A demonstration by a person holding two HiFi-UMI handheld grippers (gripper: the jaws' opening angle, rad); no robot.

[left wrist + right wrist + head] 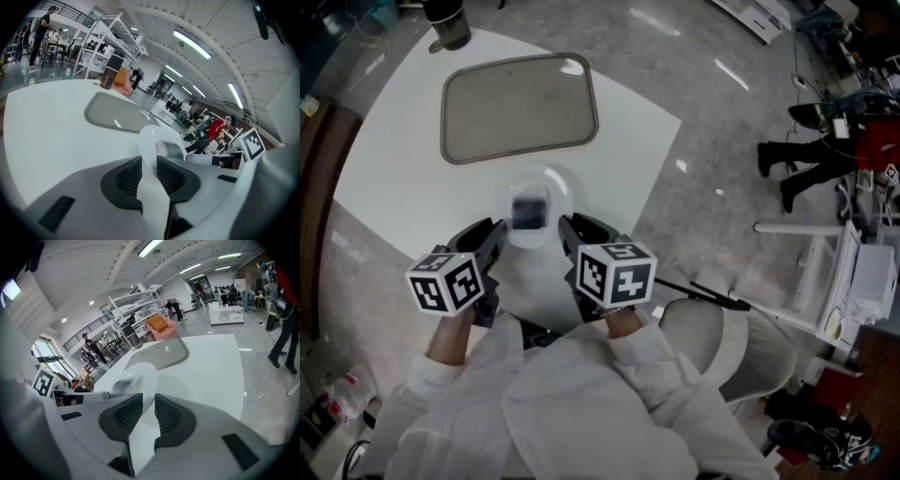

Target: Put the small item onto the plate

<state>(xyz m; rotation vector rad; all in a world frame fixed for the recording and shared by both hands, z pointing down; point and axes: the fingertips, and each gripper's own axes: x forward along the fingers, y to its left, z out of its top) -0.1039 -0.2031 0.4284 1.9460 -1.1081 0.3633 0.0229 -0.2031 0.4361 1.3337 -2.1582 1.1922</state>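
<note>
A small dark item [528,212] lies on a white plate [553,183] at the near middle of the white table [403,178]. My left gripper [497,230] is at the plate's left rim and my right gripper [567,228] at its right rim. In the left gripper view the plate [150,138] runs into the narrow slot of the left gripper [149,161], which is shut on the rim, with the item [169,150] just beyond. In the right gripper view the right gripper [146,404] likewise pinches the plate [143,373], the item [123,384] a little to the left.
A grey tray [517,105] lies beyond the plate, with a dark cup [448,23] at the table's far edge. The table's right edge runs diagonally close to the right gripper. A pale chair [722,347] and a person's legs [797,164] are on the floor to the right.
</note>
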